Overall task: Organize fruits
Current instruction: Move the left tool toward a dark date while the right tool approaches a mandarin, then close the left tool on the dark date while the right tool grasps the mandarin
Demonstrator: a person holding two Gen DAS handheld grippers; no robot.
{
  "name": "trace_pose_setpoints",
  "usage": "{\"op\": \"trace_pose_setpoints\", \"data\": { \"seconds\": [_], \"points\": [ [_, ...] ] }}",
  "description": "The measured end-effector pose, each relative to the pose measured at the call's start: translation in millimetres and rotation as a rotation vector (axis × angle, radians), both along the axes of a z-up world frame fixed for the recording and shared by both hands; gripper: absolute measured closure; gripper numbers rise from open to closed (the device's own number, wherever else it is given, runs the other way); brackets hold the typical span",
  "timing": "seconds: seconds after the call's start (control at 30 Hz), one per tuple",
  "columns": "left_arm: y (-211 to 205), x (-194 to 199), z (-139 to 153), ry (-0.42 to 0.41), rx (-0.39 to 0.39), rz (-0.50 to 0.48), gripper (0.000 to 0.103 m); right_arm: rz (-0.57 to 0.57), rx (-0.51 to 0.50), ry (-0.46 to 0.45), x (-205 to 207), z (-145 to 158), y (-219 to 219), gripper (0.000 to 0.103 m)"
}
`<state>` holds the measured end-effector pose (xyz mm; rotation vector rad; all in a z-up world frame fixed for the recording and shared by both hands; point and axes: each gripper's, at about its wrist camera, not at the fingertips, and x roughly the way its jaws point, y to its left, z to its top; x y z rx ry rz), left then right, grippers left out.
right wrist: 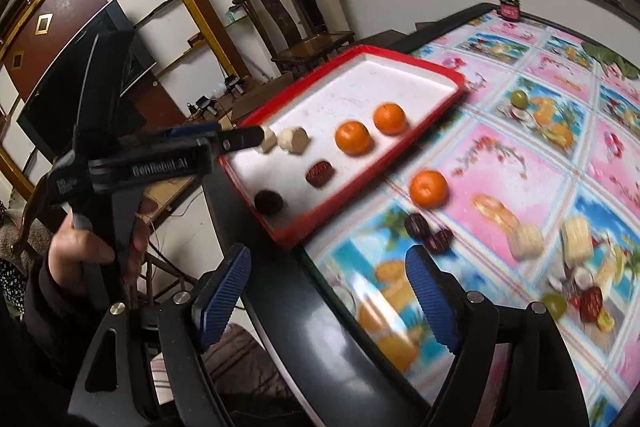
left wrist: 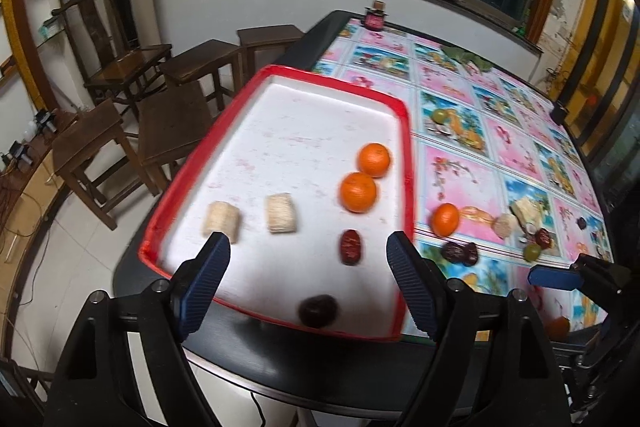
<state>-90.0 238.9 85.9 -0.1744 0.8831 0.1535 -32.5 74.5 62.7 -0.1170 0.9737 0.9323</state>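
A red-rimmed white tray holds two oranges, two pale cut pieces, a red date and a darker date. My left gripper hovers open and empty over the tray's near end. On the cloth right of the tray lie a third orange, two dates, two pale pieces, another date and a small green fruit. My right gripper stands open and empty above the table's near edge, short of those dates.
The tablecloth is printed with fruit pictures that resemble real fruit. A dark jar stands at the far edge. Wooden chairs and stools crowd the left side. The table has a black rim. A person's hand grips the left tool.
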Motion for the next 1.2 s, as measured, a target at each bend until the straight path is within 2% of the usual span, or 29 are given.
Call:
{"op": "trace_pose_setpoints", "data": {
  "seconds": [0.23,0.43,0.8,1.0,1.1,1.2],
  "points": [
    [-41.5,4.5,2.8,-0.002,-0.016,-0.105,0.022,-0.07,-0.022,-0.042,-11.9,4.4,-57.9,0.022],
    [-71.4,9.6,-4.4,0.02,-0.037,-0.185,0.022,-0.157,-0.031,-0.037,-9.0,6.2,-104.5,0.022],
    [-100.8,7.9,-28.3,0.083,-0.07,-0.267,0.022,-0.192,-0.099,-0.007,-20.9,-10.9,-142.6,0.022],
    [-111.8,10.1,-36.2,0.099,-0.082,-0.305,0.022,-0.17,-0.168,0.011,-36.6,-24.6,-148.2,0.039],
    [-120.3,13.3,-42.8,0.109,-0.072,-0.327,0.022,-0.18,-0.181,0.033,-33.9,-34.3,-151.0,0.048],
    [-127.9,18.0,-49.6,0.121,-0.073,-0.347,0.022,-0.186,-0.182,0.048,-30.3,-42.4,-150.4,0.053]
  ]
}}
